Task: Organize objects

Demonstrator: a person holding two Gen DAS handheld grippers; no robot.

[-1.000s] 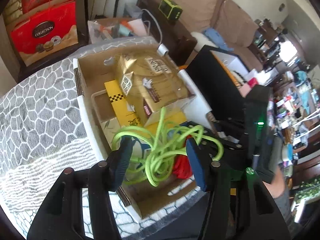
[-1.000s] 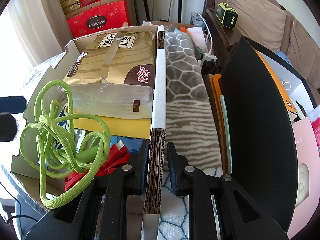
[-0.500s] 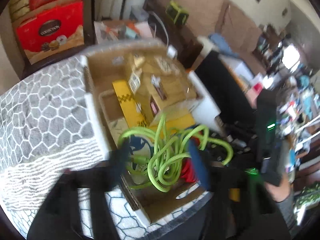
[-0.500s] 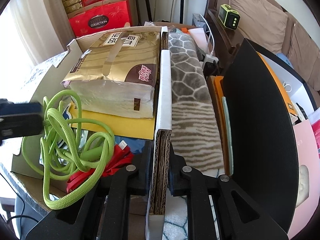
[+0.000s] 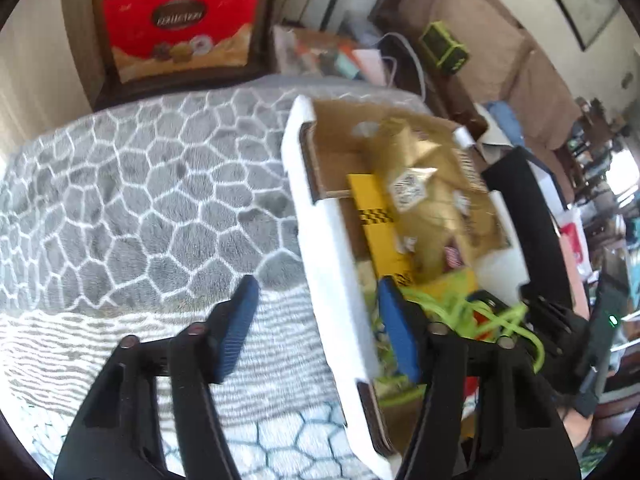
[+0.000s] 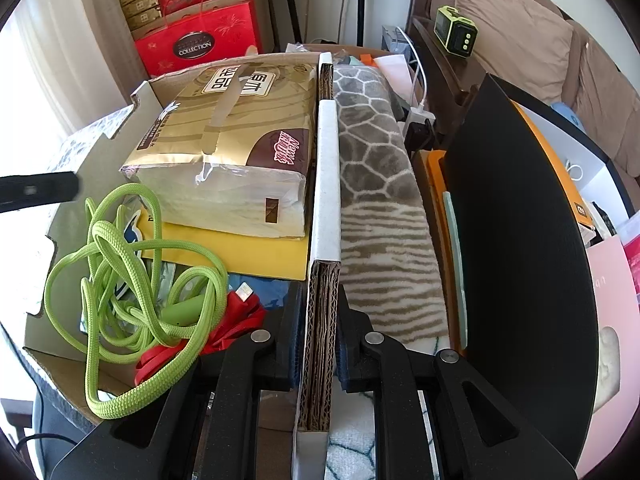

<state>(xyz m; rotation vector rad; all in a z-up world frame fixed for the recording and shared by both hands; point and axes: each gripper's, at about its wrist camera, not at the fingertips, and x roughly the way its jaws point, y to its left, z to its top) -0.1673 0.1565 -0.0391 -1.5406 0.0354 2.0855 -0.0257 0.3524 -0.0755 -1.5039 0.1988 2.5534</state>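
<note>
1. Right hand-held gripper (image 6: pixel 319 346), frame bottom centre, is clamped on the cardboard box (image 6: pixel 320 320) wall.
2. Left hand-held gripper (image 5: pixel 316 320) gapes wide, empty, astride the box's white edge.
3. Green cord (image 6: pixel 120 272) lies inside the box, lower left.

I see a grey blanket (image 5: pixel 152 200) with white cobble and stripe pattern covering the surface, the open cardboard box (image 5: pixel 324 216) sitting directly on it, my view blurred
</note>
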